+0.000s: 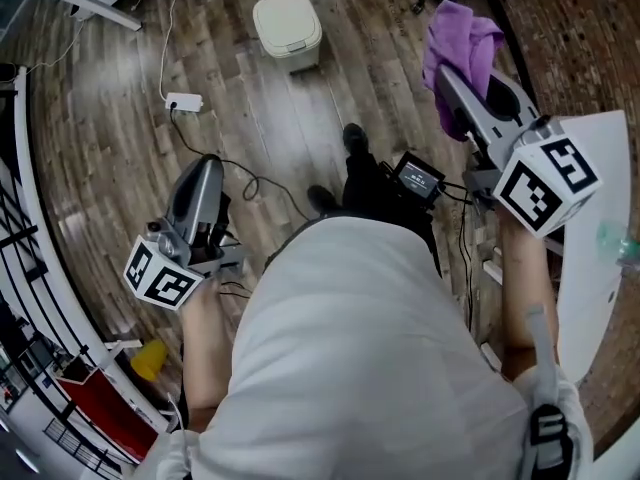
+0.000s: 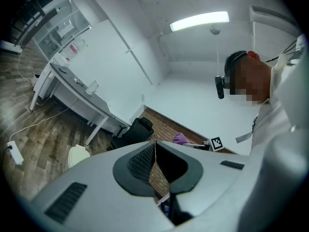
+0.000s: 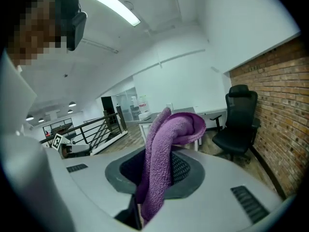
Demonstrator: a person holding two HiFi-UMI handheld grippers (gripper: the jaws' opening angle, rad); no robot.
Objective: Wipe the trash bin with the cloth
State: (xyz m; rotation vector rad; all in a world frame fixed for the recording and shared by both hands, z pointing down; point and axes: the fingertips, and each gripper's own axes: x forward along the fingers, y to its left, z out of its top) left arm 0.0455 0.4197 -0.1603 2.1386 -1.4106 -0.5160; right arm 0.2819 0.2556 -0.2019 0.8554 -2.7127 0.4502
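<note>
A small cream trash bin [image 1: 288, 26] with a closed lid stands on the wooden floor, far ahead of me; the same bin [image 2: 77, 154] shows low at the left in the left gripper view. My right gripper [image 1: 450, 83] is raised at the upper right and shut on a purple cloth [image 1: 460, 48], which flops over its tip. In the right gripper view the cloth [image 3: 164, 153] hangs pinched between the jaws. My left gripper [image 1: 203, 173] is held low at the left, shut with nothing in it, its pads [image 2: 143, 164] pressed together.
A white power strip [image 1: 184, 101] with its cable lies on the floor left of the bin. A black office chair [image 3: 236, 124] stands by a brick wall [image 3: 285, 110]. A white desk [image 2: 77, 88] is at the left, a railing [image 1: 20, 248] along the left edge.
</note>
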